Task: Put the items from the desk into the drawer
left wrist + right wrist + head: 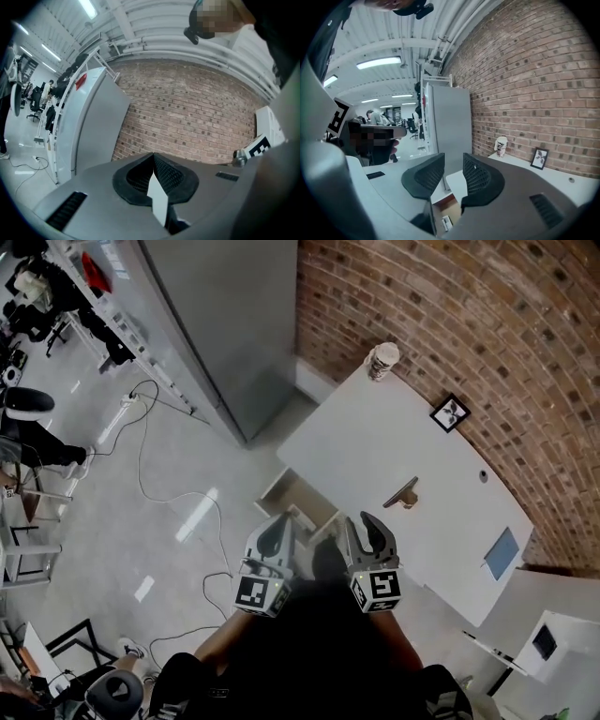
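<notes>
Both grippers are held side by side low in the head view, in front of the person's dark sleeves, each with a black-and-white square-marker cube. The left gripper (275,532) (153,155) points level at the wall, its dark ribbed jaws pressed together tip to tip with nothing between. The right gripper (366,521) (453,158) tilts slightly down, jaws spread apart and empty, over the open white drawer with brown wood inside (284,491) (445,208); a small white item lies in the drawer, too small to identify. The long white desk (375,437) runs along a red brick wall (469,324). The items lie on it, well apart: a printed white paper cup (382,360) (501,146) at the far end, a small black-framed picture (450,412) (539,158) by the wall, a tan stapler-shaped object (403,493) mid-desk, and a flat blue card (501,552) near the other end. A tall grey cabinet (225,324) stands at the desk's far end, and cables trail over the glossy grey floor (169,493). The cup's print is unreadable.
</notes>
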